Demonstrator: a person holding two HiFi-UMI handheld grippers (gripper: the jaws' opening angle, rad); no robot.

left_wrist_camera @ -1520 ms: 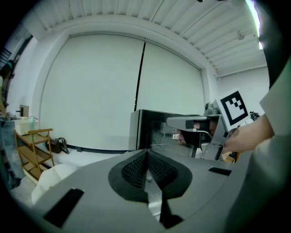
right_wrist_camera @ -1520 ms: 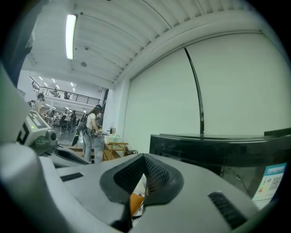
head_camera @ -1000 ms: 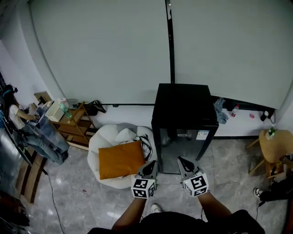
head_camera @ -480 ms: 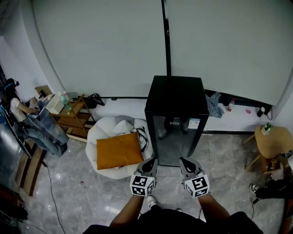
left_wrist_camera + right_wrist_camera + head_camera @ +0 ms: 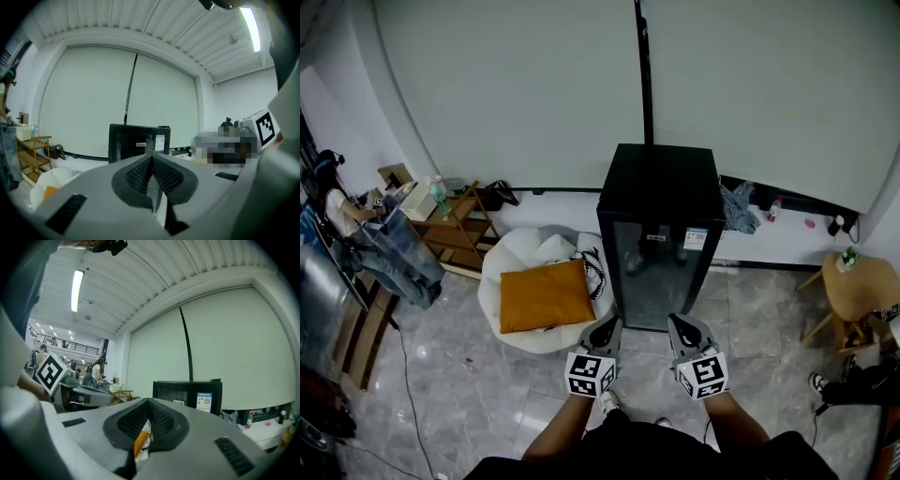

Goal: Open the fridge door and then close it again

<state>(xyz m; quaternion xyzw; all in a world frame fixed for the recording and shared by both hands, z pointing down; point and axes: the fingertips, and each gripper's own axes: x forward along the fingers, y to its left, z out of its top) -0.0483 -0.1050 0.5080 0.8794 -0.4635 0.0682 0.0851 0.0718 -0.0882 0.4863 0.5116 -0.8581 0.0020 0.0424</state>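
We see the small black fridge with a glass front door [image 5: 659, 246] standing on the grey marble floor [image 5: 469, 394], its back against the white panelled wall [image 5: 506, 94]. Its door lies flush with the cabinet, closed, and there are two small labels near the top of the glass. A thin black vertical strip [image 5: 643, 75] runs up the wall just above the fridge.

In front of the fridge and apart from it, we hold both tools side by side, pointing towards the door. The left hand-held gripper [image 5: 606, 330] has its jaws pressed together at the tips with nothing between them, and its marker cube sits at our wrist. The right hand-held gripper [image 5: 682, 328] shows the same in its own view: the ribbed pads meet at the tip and grip nothing. Neither one touches the fridge.

Just left of the fridge lies a white round beanbag seat [image 5: 511, 281] with a flat orange cushion [image 5: 546, 295] on top. Further left a slatted wooden rack [image 5: 455, 239] leans at the wall, and blue jeans [image 5: 398, 262] hang near the picture's edge. Right of the fridge, a crumpled grey cloth [image 5: 735, 206] lies along the foot of the wall, and a round wooden stool [image 5: 855, 298] stands well apart at the far right.
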